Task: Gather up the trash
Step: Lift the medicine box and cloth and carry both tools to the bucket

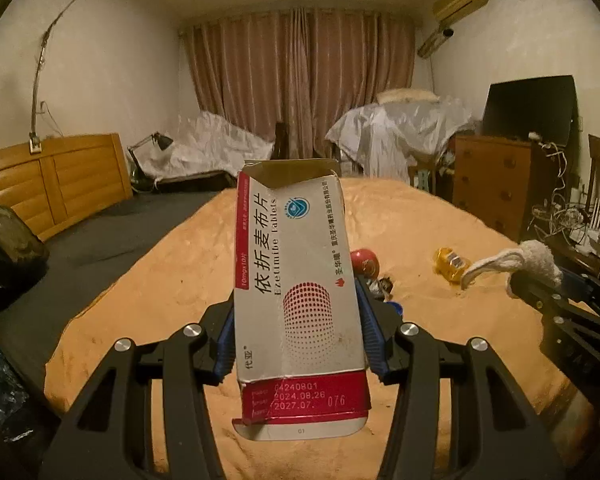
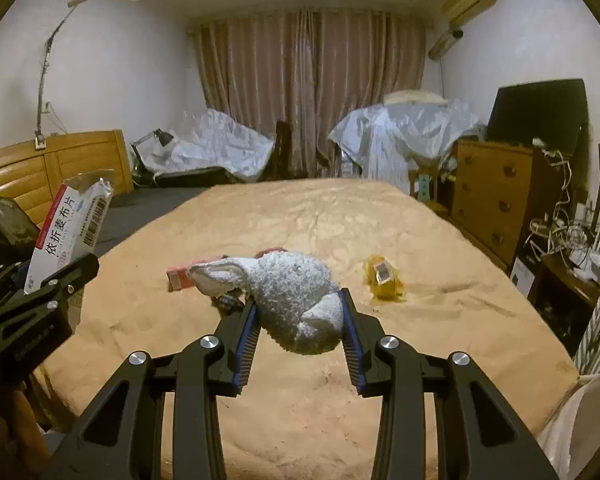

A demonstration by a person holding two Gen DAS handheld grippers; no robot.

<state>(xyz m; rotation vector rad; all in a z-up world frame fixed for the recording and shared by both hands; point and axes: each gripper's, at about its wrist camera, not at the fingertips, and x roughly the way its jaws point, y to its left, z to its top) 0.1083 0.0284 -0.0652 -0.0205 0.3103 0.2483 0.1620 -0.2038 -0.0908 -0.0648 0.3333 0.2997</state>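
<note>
Dim bedroom; bed under tan blanket. Tablet box clamped upright between left gripper fingers, above the bed. Balled sock pinched in right gripper. Risks: crushed box slides through the pads; sock's loose cuff snags. Yellow wrapper remains. Both grippers point slightly below level.

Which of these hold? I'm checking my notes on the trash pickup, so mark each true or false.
1. The left tongs grip a medicine box. True.
2. The right tongs are empty. False: they clamp a grey sock.
3. A yellow wrapper lies on the orange blanket. True.
4. The curtains are drawn open. False: closed.
</note>
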